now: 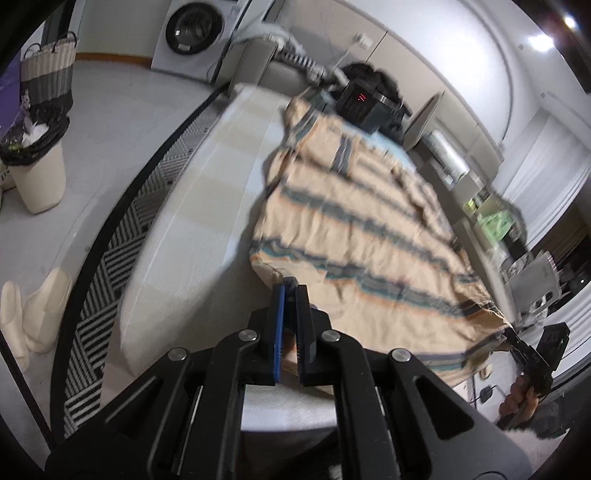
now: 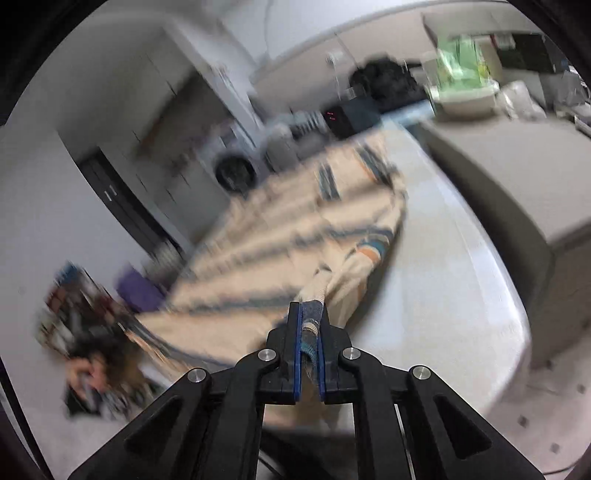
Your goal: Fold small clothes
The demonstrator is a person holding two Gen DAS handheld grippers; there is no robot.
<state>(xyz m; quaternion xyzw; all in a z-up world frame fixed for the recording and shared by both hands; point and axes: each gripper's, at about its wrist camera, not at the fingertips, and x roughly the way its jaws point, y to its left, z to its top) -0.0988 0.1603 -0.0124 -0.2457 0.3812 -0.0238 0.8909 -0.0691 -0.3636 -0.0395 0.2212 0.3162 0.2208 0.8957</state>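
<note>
A beige garment with blue, grey and orange stripes [image 1: 369,229] is stretched out over a pale round table [image 1: 192,229]. My left gripper [image 1: 290,291] is shut on one near corner of the garment. My right gripper [image 2: 309,314] is shut on the other near corner, with bunched cloth between its pads; it also shows in the left wrist view [image 1: 517,341] at the lower right, held by a hand. The garment in the right wrist view [image 2: 280,236] is blurred and runs away from the jaws over the table [image 2: 450,280].
A black device with a red display [image 1: 360,99] stands at the table's far end. A washing machine [image 1: 194,33], a woven basket [image 1: 48,74] and a bin [image 1: 37,177] stand on the floor to the left. A grey counter [image 2: 517,177] lies right of the table.
</note>
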